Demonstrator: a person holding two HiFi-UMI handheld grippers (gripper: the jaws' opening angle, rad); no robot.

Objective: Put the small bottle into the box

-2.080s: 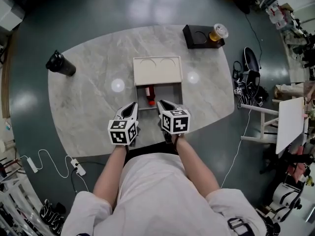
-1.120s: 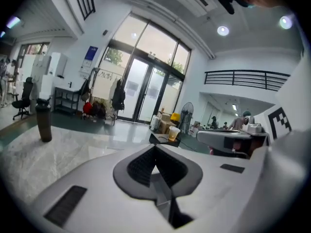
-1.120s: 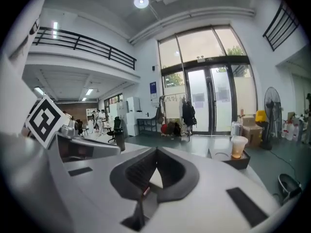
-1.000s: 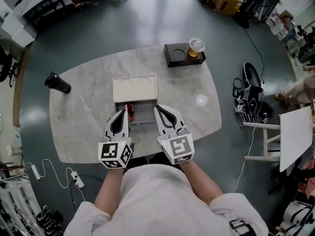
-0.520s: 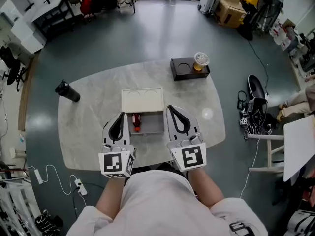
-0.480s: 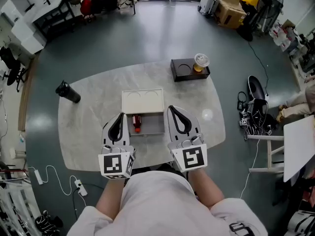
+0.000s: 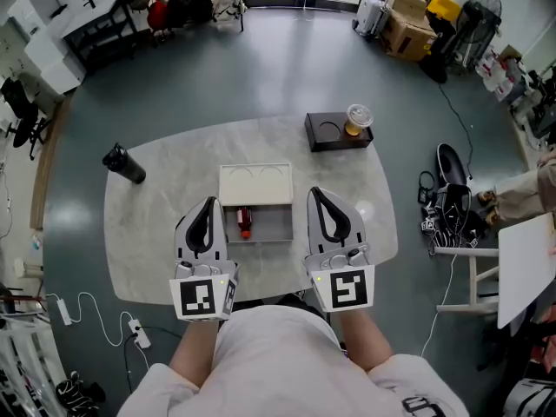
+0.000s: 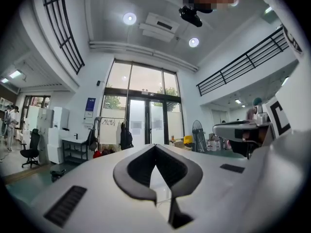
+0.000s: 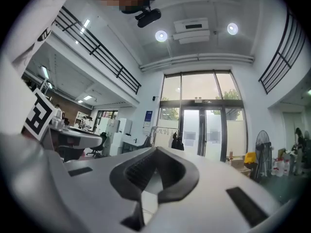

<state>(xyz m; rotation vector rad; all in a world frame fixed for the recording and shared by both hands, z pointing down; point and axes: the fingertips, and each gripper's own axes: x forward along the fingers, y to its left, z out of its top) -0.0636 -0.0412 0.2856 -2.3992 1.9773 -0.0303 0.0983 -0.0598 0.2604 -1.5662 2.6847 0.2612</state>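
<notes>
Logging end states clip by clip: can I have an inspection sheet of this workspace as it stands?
Surface: oval grey marble table.
Job's things: small bottle lies inside the open box, at its left; lid lies open behind it.
Clutter: black flask at the table's left end; black cup holder with a drink cup at the far edge.
Grippers: left tongs and right tongs shut, nothing held, either side of the box.
Cables: power strip with a white lead on the floor, lower left.
Surroundings: fan, cartons, dark floor.
</notes>
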